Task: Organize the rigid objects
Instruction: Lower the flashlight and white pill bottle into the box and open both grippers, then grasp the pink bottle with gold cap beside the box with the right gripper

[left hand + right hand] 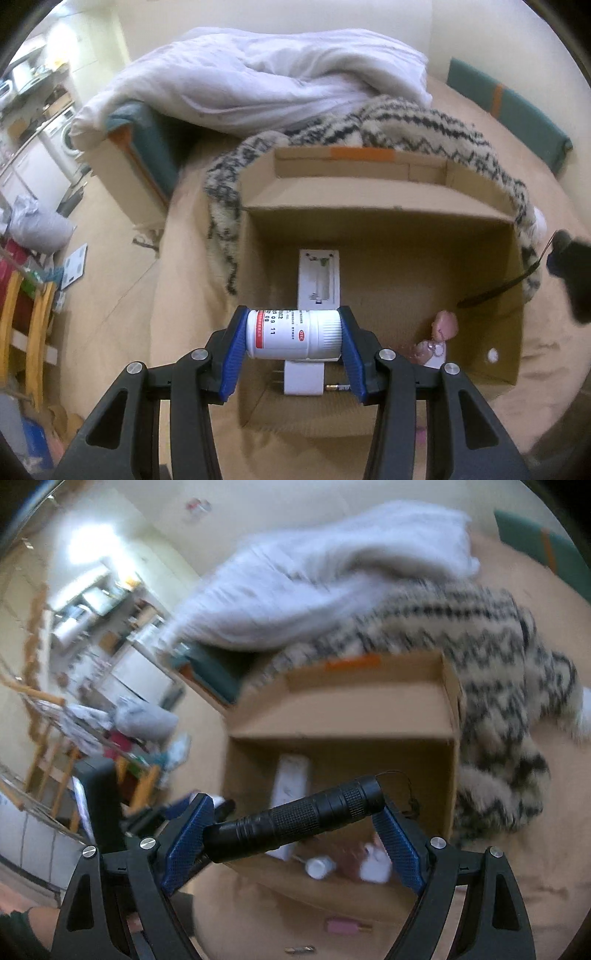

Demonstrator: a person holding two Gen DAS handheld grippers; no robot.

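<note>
My left gripper (293, 332) is shut on a white pill bottle (291, 334), which lies sideways between the blue pads, above the near left part of an open cardboard box (388, 229). On the box floor lie a long white pack (319, 277), a white plug (303, 376), a small battery (338, 387) and a pink trinket (445, 325). My right gripper (295, 814) is shut on a black flashlight (295, 819), held lengthwise between its pads over the near edge of the box (343, 709). That gripper shows as a dark shape (569, 273) at the right edge of the left wrist view.
The box sits on a tan bed sheet (177, 295) against a zigzag fleece blanket (424, 125) and a white duvet (258, 81). A pink item (341, 925) and a small metal piece (301, 949) lie on the sheet before the box. Cluttered floor and wooden frames lie to the left.
</note>
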